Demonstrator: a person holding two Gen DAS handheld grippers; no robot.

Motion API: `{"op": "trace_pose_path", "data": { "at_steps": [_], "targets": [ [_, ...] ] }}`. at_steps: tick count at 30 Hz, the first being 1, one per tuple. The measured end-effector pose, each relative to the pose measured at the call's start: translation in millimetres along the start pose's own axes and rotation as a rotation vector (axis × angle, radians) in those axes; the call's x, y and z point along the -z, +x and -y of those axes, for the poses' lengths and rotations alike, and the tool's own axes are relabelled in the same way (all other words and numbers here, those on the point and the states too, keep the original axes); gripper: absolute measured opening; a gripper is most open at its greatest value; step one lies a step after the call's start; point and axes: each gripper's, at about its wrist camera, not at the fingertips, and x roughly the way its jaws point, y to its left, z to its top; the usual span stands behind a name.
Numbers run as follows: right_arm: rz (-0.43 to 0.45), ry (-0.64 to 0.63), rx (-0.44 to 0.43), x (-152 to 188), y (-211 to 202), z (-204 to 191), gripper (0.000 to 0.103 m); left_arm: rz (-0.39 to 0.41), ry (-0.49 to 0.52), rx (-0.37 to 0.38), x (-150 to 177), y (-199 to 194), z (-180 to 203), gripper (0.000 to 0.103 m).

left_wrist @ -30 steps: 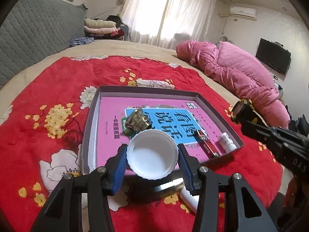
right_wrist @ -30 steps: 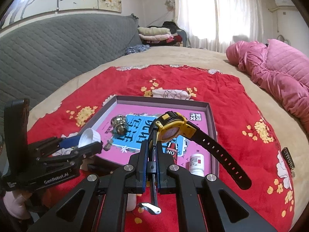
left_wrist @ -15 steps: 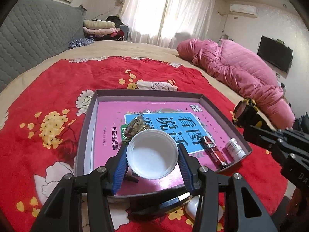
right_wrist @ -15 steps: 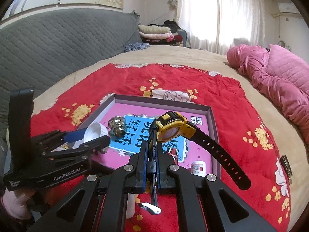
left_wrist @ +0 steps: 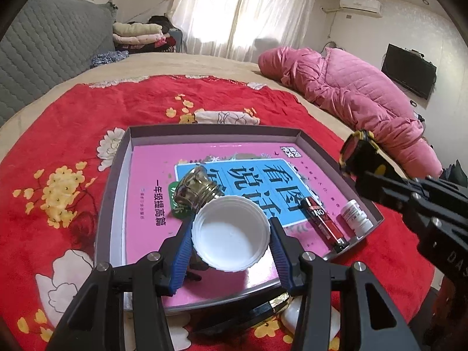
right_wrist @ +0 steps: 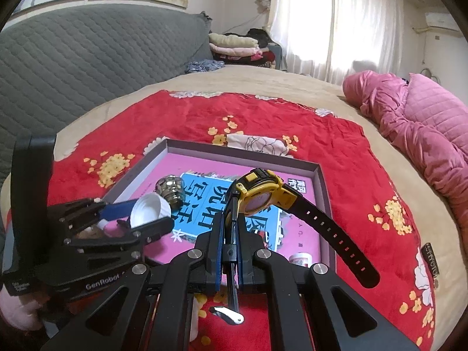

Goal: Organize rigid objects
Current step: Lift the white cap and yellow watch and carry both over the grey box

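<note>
- The left hand-held gripper point(left_wrist: 231, 234) had a round white plastic cap point(left_wrist: 230, 233) clamped between its blue pads, jaws set about halfway apart, the cap's hollow side facing the camera.
- That cap hung over the near part of a shallow grey cardboard tray point(left_wrist: 117, 193), whose floor was covered by a pink book cover with a blue panel.
- Just beyond the cap, a shiny gold-coloured metal knob point(left_wrist: 196, 188) lay on its side in the tray.
- To the cap's right, a slim red lighter point(left_wrist: 321, 222) and a small white pill bottle point(left_wrist: 356, 215) lay side by side near the tray's right wall.
- The right hand-held gripper point(right_wrist: 231, 204) was squeezed almost fully shut on the black strap of a yellow and black wristwatch point(right_wrist: 260, 196); the watch's face stood just above the fingertips, and the free end of the strap drooped out to the right.
- From the right wrist view, the watch hovered above the tray.
- The tray sat on a red blanket with yellow flowers point(right_wrist: 292, 128), spread on a bed.
</note>
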Motion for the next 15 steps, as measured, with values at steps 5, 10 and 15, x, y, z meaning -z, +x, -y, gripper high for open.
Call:
{"op": "trace_pose_path", "data": {
  "at_steps": [5, 10, 15],
  "targets": [
    [-0.001, -0.001, -0.004, -4, 7, -1, 0.007, -0.024, 0.006, -0.003, 2, 5, 0, 0.05],
    [-0.006, -0.023, -0.013, -5, 13, -6, 0.007, -0.041, 0.007, -0.002, 3, 9, -1, 0.05],
    [0.001, -0.037, -0.013, -4, 14, -9, 0.007, -0.064, 0.006, -0.002, 6, 14, -3, 0.05]
  ]
}}
